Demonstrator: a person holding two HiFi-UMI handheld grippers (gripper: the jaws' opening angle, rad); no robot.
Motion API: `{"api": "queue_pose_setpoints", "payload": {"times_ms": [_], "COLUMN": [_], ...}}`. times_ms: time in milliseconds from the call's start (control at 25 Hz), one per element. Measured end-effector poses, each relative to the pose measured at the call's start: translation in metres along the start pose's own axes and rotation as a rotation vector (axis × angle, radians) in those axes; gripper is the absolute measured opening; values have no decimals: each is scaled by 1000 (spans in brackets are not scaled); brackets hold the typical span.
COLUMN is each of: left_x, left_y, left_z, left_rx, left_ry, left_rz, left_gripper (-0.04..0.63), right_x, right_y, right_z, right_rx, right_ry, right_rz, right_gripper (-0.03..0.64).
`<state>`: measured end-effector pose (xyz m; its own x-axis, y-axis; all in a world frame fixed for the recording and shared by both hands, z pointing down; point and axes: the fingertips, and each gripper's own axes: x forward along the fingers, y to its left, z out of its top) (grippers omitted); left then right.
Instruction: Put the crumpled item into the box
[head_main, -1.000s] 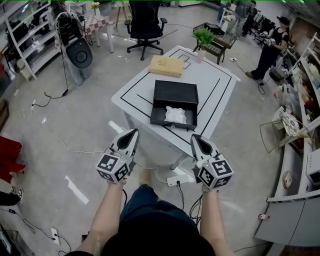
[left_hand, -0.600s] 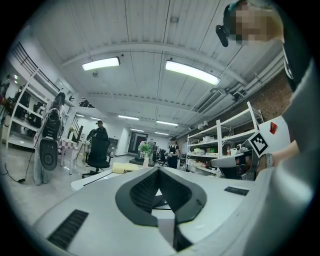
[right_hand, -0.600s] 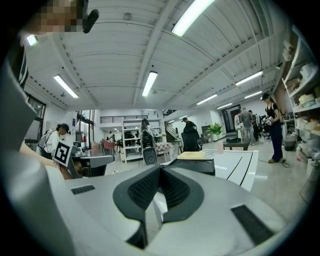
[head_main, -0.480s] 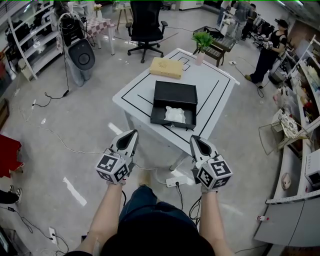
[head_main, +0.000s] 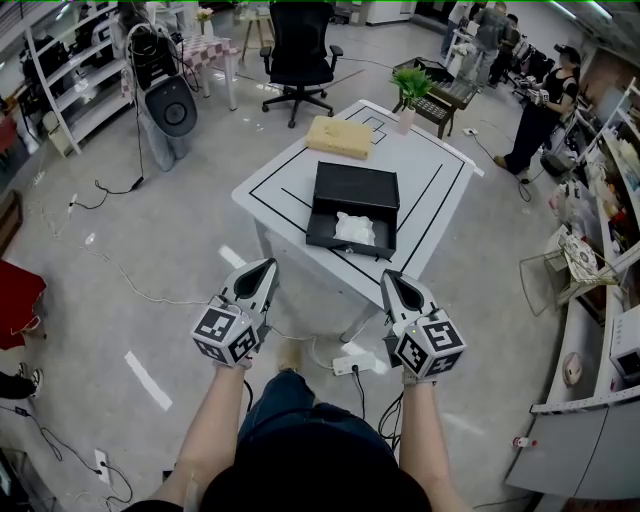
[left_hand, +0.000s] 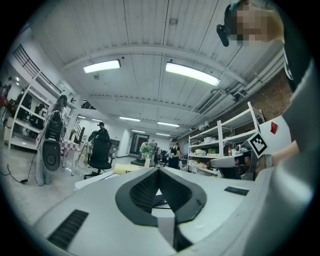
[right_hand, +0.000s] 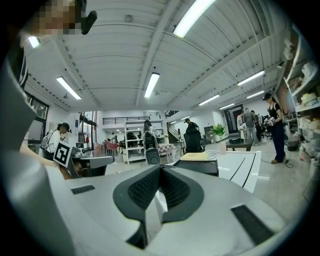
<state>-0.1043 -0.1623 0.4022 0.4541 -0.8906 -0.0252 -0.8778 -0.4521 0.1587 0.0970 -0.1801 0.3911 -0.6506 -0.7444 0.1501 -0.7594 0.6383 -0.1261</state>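
Crumpled item (head_main: 354, 228) lies inside the box (head_main: 352, 188), well ahead of left gripper (head_main: 266, 264) and right gripper (head_main: 389, 275). All 2 pressed together, empty; task judged complete.

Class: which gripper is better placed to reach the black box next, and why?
Right, marginally: the right gripper sits closer below the box, which already holds the crumpled item; the left gripper is further aside. Both are shut, empty, short of the table.
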Motion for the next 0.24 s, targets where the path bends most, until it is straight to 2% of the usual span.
{"api": "queue_pose_setpoints", "payload": {"times_ms": [240], "left_x": [-6], "left_y": [-4], "left_z": [-1], "left_rx": [3], "left_ry": [-1], "left_rz": [7], "left_gripper": [2], "right_x": [-4], "right_y": [2], "right_z": [-1], "right_rx": [2], "right_ry": [-2], "right_rz": [6], "right_gripper": [5]}}
